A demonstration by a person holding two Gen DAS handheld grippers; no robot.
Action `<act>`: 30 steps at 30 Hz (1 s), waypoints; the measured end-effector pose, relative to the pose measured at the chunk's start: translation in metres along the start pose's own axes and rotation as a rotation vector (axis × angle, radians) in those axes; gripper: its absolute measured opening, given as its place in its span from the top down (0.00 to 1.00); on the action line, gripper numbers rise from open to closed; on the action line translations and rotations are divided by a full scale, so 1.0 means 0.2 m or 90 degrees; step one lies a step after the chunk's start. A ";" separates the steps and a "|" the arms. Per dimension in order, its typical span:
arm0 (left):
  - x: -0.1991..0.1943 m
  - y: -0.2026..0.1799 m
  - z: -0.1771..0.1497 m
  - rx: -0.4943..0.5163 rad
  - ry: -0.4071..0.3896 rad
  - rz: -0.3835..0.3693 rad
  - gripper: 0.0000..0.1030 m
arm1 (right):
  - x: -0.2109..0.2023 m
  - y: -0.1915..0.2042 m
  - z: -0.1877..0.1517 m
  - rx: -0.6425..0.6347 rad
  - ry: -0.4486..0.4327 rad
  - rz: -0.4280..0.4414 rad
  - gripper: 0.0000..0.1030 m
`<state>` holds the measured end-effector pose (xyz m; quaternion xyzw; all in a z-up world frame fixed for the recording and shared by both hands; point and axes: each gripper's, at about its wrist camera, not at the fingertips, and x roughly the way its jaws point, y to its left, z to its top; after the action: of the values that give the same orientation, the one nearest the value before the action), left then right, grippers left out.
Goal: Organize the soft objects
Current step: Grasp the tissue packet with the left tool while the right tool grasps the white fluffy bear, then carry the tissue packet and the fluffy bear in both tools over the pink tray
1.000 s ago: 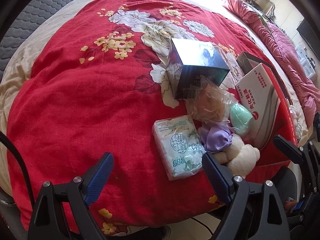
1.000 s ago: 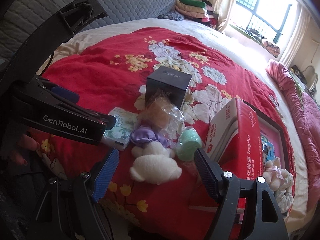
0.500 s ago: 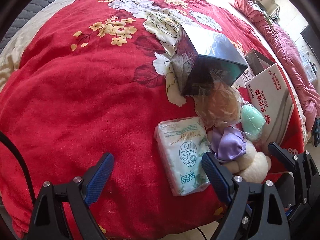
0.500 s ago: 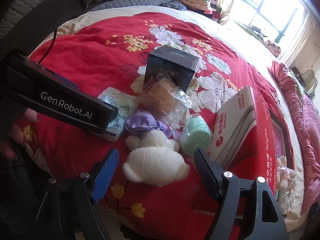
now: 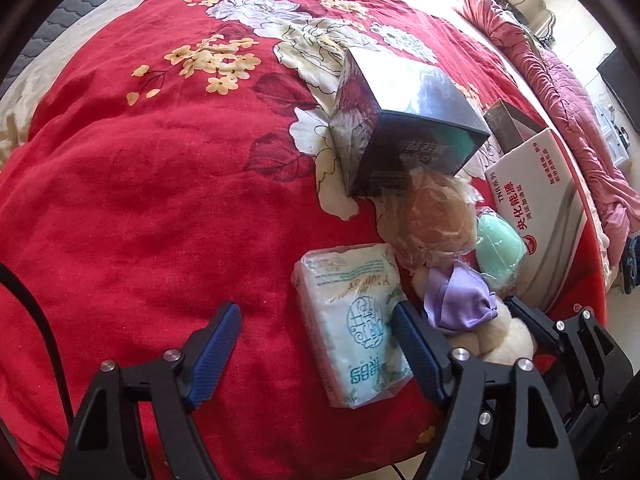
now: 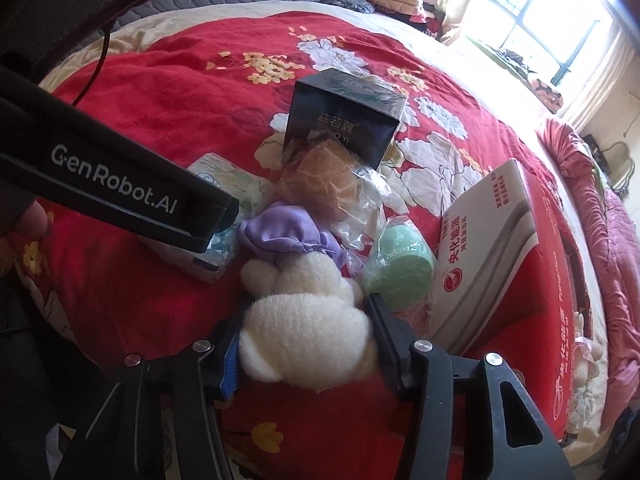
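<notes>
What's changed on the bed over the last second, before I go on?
Both tools came down toward the pile and their jaws are closing. The right tool now has the white plush between its jaws; a second ago the plush lay ahead of them. The left tool narrowed over the tissue pack, with one finger on it. The dark box, green ball and red box stayed put.

You see a red bedspread (image 5: 140, 200) patterned with white and yellow flowers. On it: a cream plush toy (image 6: 308, 332), a lilac satin pouch (image 6: 280, 236), a mint-green sponge (image 6: 404, 272), a pale-green tissue pack (image 5: 356, 328), a glossy black box (image 6: 344, 120).
</notes>
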<state>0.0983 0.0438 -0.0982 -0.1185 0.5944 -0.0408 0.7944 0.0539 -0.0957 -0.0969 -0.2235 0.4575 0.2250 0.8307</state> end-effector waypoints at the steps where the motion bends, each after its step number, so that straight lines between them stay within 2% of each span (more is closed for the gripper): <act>1: 0.00 -0.01 0.01 0.001 0.001 -0.008 0.41 | -0.02 -0.02 0.00 0.008 -0.003 0.005 0.47; 2: 0.01 -0.03 0.01 0.000 0.003 -0.022 0.47 | -0.04 -0.04 0.00 0.016 -0.009 0.011 0.47; 3: 0.01 -0.04 0.01 -0.002 0.007 -0.039 0.57 | -0.07 -0.05 0.00 0.027 -0.017 0.022 0.47; 8: 0.03 -0.04 0.01 -0.033 0.003 -0.072 0.65 | -0.20 -0.12 0.01 0.069 -0.065 0.066 0.47; 10: 0.01 -0.02 0.01 -0.052 -0.008 -0.086 0.72 | -0.25 -0.16 0.02 0.092 -0.092 0.075 0.47; 16: -0.17 -0.08 0.01 -0.034 -0.073 -0.045 0.73 | -0.37 -0.31 0.02 0.166 -0.170 0.087 0.47; 22: -0.36 -0.23 0.05 0.005 -0.130 -0.039 0.73 | -0.49 -0.48 -0.02 0.238 -0.221 0.065 0.47; 24: -0.42 -0.30 0.07 0.018 -0.144 -0.047 0.73 | -0.52 -0.55 -0.04 0.268 -0.238 0.050 0.47; 30: -0.51 -0.52 0.10 0.060 -0.173 -0.071 0.73 | -0.65 -0.79 -0.13 0.355 -0.297 -0.040 0.47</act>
<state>0.0968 -0.0340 0.0271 -0.1183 0.4714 -0.0964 0.8686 0.0664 -0.2590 0.0294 0.0548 0.2925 0.1113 0.9482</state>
